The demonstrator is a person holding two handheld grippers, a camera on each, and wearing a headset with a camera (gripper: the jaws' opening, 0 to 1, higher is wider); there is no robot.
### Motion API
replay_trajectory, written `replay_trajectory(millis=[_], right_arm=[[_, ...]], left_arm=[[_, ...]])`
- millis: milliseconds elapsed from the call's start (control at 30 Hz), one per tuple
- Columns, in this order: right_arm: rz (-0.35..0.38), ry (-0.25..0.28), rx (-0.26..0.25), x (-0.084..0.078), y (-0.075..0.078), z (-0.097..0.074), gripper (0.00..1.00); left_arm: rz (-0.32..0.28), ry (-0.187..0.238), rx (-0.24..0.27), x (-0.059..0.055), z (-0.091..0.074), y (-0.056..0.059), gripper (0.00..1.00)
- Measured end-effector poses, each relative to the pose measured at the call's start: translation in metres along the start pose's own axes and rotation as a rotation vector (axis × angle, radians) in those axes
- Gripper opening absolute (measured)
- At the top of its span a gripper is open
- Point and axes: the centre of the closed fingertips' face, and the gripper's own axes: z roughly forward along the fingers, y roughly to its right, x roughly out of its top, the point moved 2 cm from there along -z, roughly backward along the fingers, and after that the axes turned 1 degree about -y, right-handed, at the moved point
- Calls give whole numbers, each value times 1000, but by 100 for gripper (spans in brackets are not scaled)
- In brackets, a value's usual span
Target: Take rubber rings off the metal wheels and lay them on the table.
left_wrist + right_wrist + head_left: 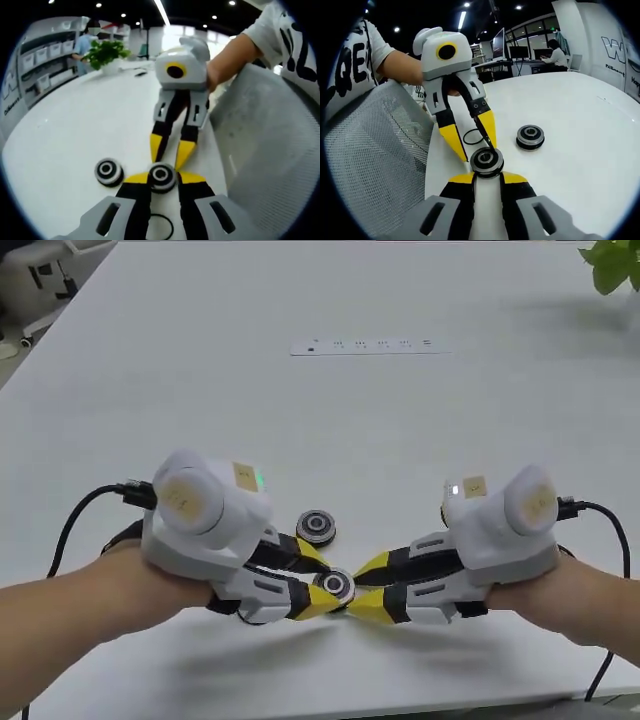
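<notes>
Wheel (335, 585): metal with a dark rim, low in the middle of the head view, near the front edge of the bench (200, 390), where both tools' yellow tips meet.
Left tool (326, 582): comes in from 9 o'clock. Its two jaws press on opposite sides of the wheel, gripping it.
Right tool (360, 585): comes in from 3 o'clock. Its jaws are narrowly parted with the tips against the wheel's rim, and I cannot tell whether they pinch anything.
Second wheel (317, 525): lies flat on the bench at 11 o'clock from the gripped one, near it but apart, with nothing touching it.
Ring (465, 136): a thin black loop lying flat on the bench under the left tool, seen between its jaws.
Socket strip (365, 345): white, at 12 o'clock, well beyond the wheels.
Plant (610, 265): green leaves at 1 o'clock, at the far corner.
</notes>
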Motion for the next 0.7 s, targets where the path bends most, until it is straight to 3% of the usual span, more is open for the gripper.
replay_trajectory(millis=[300,433,700], right_arm=[[-3,3,-4,1,0,-1,15],[-4,3,-6,0,0,-1,14],[-9,0,-5,0,-1,-2,9]], left_arm=[[18,-12,21,-2,2,-4,15],[50,-14,32,-2,3,-3,14],[53,-3,38,-2,4,-3,14]])
